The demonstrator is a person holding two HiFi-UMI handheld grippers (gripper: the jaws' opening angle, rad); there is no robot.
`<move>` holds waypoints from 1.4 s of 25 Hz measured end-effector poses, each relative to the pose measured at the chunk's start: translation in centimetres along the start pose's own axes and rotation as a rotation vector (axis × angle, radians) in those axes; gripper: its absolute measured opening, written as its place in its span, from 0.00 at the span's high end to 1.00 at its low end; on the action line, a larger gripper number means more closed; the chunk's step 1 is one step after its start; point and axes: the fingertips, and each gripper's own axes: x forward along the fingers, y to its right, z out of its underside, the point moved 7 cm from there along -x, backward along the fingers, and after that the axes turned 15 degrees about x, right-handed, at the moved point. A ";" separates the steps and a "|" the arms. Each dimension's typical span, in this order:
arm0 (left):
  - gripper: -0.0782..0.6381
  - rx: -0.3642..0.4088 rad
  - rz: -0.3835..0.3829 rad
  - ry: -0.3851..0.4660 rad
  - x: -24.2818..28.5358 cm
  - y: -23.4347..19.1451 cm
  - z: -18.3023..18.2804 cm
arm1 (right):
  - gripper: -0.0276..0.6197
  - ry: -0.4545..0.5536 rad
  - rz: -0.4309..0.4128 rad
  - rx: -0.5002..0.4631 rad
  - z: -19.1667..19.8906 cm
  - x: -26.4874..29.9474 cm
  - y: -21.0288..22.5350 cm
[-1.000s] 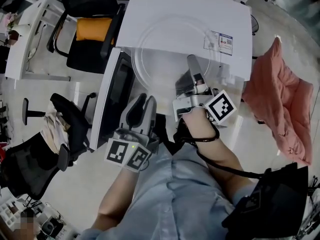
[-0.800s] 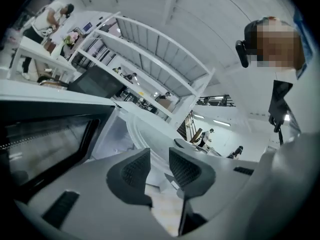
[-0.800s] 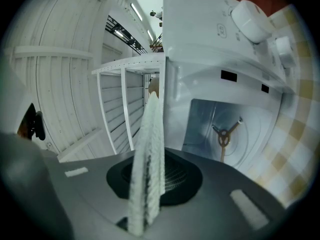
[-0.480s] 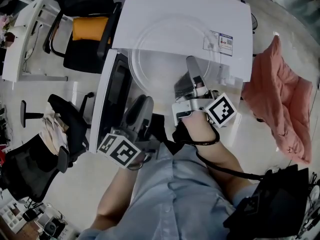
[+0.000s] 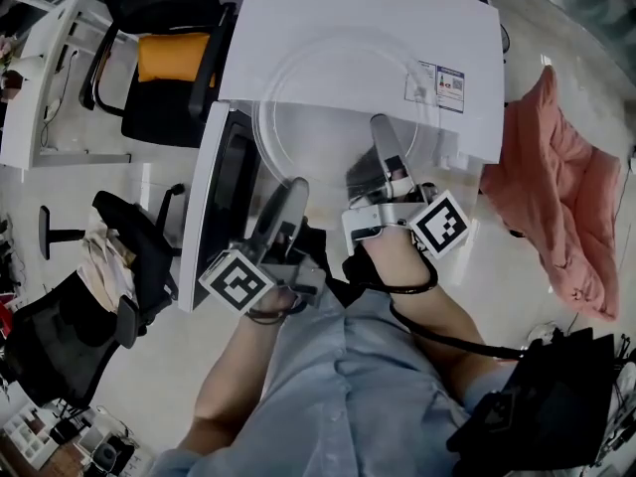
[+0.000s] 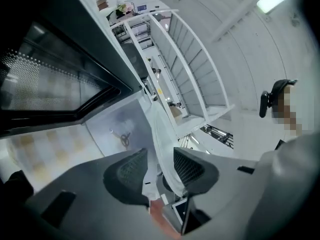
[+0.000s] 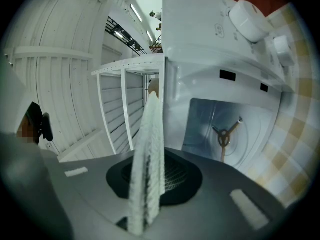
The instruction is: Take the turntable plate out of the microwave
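The clear glass turntable plate point(image 5: 333, 117) hangs outside the white microwave point(image 5: 368, 28), level in front of its open cavity. My right gripper point(image 5: 381, 129) is shut on the plate's near right rim. In the right gripper view the plate point(image 7: 150, 144) runs edge-on between the jaws of the right gripper point(image 7: 152, 180). My left gripper point(image 5: 293, 189) sits at the near left rim, rolled on its side. Its jaws have just been opening. In the left gripper view the plate's rim point(image 6: 162, 134) passes between the spread pads point(image 6: 127, 171) of the left gripper point(image 6: 160, 166), close to the right one.
The microwave door point(image 5: 224, 187) stands open at the left. The bare cavity shows the three-armed turntable hub point(image 7: 225, 136). An office chair with an orange cushion point(image 5: 174, 56) and a second black chair point(image 5: 119, 227) stand to the left. A pink cloth point(image 5: 561, 187) lies at the right.
The left gripper has rolled onto its side and sunk a little, its jaws opening around the plate's left rim. The right gripper and plate have kept still.
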 end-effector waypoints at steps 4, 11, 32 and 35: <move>0.79 -0.014 -0.012 0.005 0.6 -0.2 -0.2 | 0.91 -0.006 -0.002 0.005 0.0 0.0 0.0; 0.82 -0.097 -0.004 0.025 0.5 -0.2 -0.4 | 0.87 -0.031 -0.020 0.019 0.2 0.0 -0.3; 0.83 -0.120 0.011 0.037 2.1 0.8 -2.1 | 0.86 -0.335 0.213 -0.088 1.6 -5.5 -2.0; 0.83 -0.117 0.016 0.027 2.9 0.7 -2.4 | 0.87 -0.310 0.191 -0.036 1.2 -5.0 -1.7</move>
